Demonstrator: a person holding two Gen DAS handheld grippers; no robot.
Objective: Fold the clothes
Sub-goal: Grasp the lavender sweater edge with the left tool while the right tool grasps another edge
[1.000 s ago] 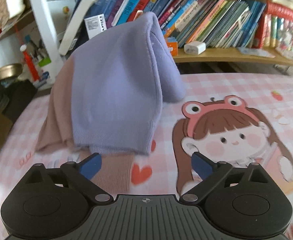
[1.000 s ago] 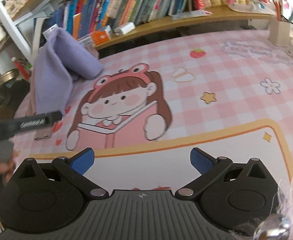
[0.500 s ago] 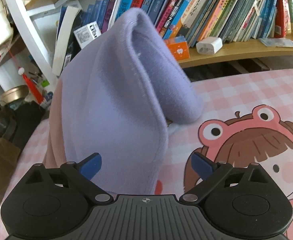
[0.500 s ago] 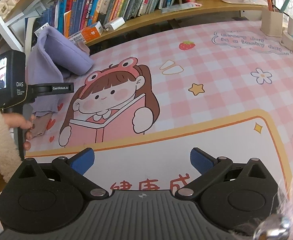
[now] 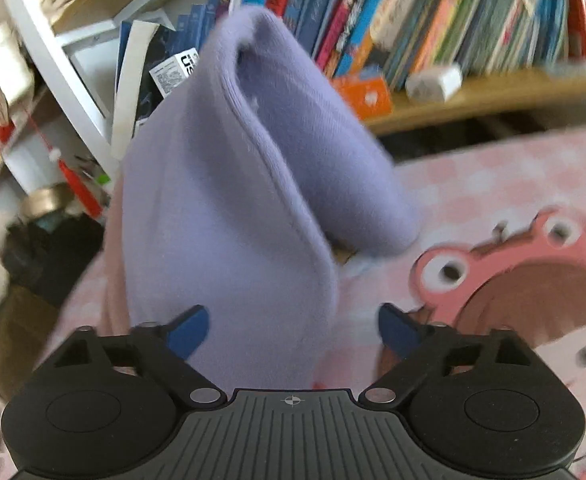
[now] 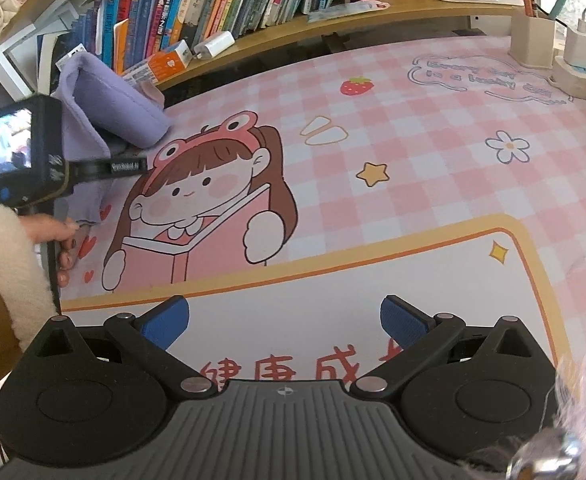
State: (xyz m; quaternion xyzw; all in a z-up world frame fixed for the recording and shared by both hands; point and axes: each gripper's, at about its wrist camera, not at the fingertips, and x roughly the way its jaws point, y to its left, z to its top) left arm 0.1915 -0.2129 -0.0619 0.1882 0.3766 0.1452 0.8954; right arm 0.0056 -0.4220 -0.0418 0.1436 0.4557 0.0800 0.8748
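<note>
Right wrist view: pink checked desk mat [image 6: 433,168] with cartoon girl print [image 6: 209,208] fills most of the frame — the only view giving the whole layout. Bookshelf [image 6: 229,4] runs along the far edge. Lilac garment [image 6: 105,104] sits bunched at the mat's far-left corner, against the books. Left gripper [image 6: 131,167] seen from outside, body and small screen in a hand [image 6: 55,236] with fleecy cuff; its tip is at the garment, finger state not readable here. Right gripper [image 6: 285,320] hovers over the bare white panel, blue pads spread wide, holding nothing.

Left wrist view, blurred: garment [image 5: 229,216] close up, standing in a tall fold, pinkish layer [image 5: 113,264] under its left edge — not clear in the other view. Left gripper [image 5: 293,330] spread; cloth lies between the pads, unpinched.
</note>
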